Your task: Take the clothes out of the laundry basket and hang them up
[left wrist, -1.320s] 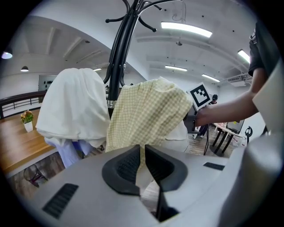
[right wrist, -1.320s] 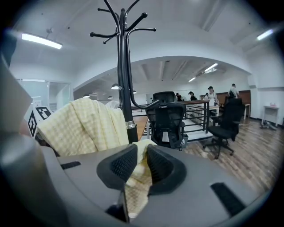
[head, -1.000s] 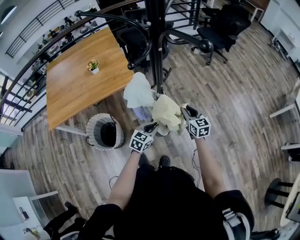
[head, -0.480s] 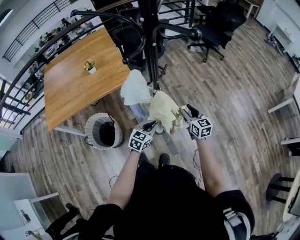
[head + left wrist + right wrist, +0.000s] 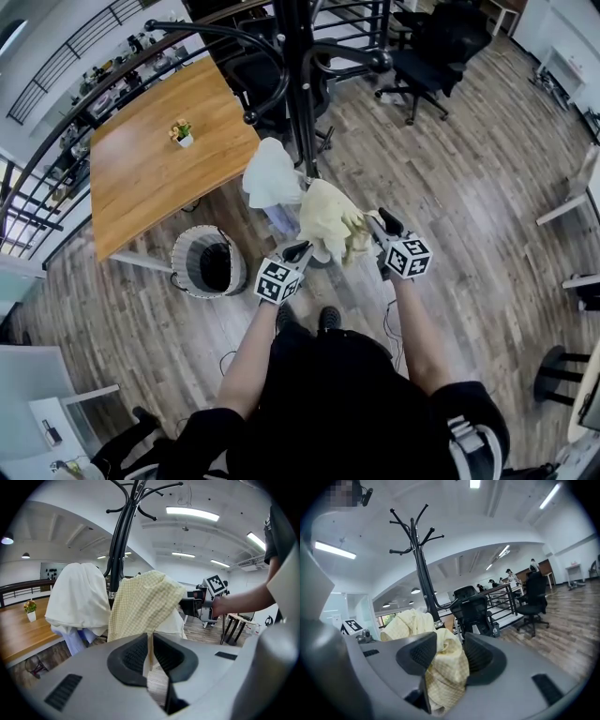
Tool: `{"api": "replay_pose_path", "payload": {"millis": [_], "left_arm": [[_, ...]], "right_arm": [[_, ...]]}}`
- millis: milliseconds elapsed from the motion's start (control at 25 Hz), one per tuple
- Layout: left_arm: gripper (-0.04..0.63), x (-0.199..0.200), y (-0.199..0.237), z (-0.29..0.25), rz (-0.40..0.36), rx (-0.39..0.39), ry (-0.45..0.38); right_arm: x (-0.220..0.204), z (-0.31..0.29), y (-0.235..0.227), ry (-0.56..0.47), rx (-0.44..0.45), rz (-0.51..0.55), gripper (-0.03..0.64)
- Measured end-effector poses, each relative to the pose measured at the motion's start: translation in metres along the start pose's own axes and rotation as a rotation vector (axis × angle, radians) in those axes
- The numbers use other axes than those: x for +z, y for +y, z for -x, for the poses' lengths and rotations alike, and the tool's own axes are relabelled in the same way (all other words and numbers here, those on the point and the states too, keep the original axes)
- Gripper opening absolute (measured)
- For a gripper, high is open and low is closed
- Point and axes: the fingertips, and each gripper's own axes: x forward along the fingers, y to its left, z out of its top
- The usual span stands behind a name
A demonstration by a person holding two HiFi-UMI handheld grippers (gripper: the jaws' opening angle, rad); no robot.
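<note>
Yellow cloth [image 5: 328, 220] at frame centre in the head view, checked weave, bunched and held up between both grippers just below the rack [image 5: 298, 84].

Left gripper [image 5: 302, 251]: jaws pressed together, pinching a thin edge of the yellow cloth. In the left gripper view the fabric rises from the pinch and spreads wide across mid-frame.

Right gripper [image 5: 380, 223]: jaws have just been opening. A thick wad of the yellow cloth sits between them, filling the gap and touching both pads in the right gripper view. Fabric spills below the jaws and heaps up to their left.

White cloth [image 5: 270, 173] hangs draped on the rack, just left of the yellow cloth and touching it in the head view. A bluish piece shows under its lower edge.

Rack: black pole with curved arms, upright, running from top centre of the head view. Its upper hooks are bare in the right gripper view.

Basket [image 5: 208, 262] stands on the wooden floor [image 5: 469, 187] at left centre, by the near corner of the desk [image 5: 159, 159], well apart from both grippers. Pale rim, dark inside.

Plant [image 5: 183, 133], small and potted, stands on the desk, upper left.

Black office chairs [image 5: 431, 56] stand at upper right, beyond the rack.
</note>
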Motion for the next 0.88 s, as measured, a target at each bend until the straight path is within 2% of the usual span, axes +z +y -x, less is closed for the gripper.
{"api": "replay_pose_path", "payload": {"millis": [120,280,440,680,880], "left_arm": [[0.032,0.003,-0.002,0.0,-0.003,-0.003,-0.007],[0.032,0.004,-0.007,-0.002,-0.01,-0.012,-0.004],[0.032,0.003,-0.012,-0.004,-0.018,-0.025,-0.001],[0.032,0.002,-0.015,-0.003,-0.022,-0.034,0.004],[0.032,0.001,-0.02,-0.005,-0.026,-0.044,0.004]], "right_arm": [[0.005,0.008,-0.001,-0.032,0.011,-0.072,0.193],[0.005,0.014,0.005,-0.063,0.083,-0.201,0.193],[0.003,0.019,0.012,-0.079,0.138,-0.264,0.192],[-0.003,0.03,0.023,-0.053,0.235,-0.277,0.213],[-0.01,0.039,0.022,-0.034,0.242,-0.251,0.215]]}}
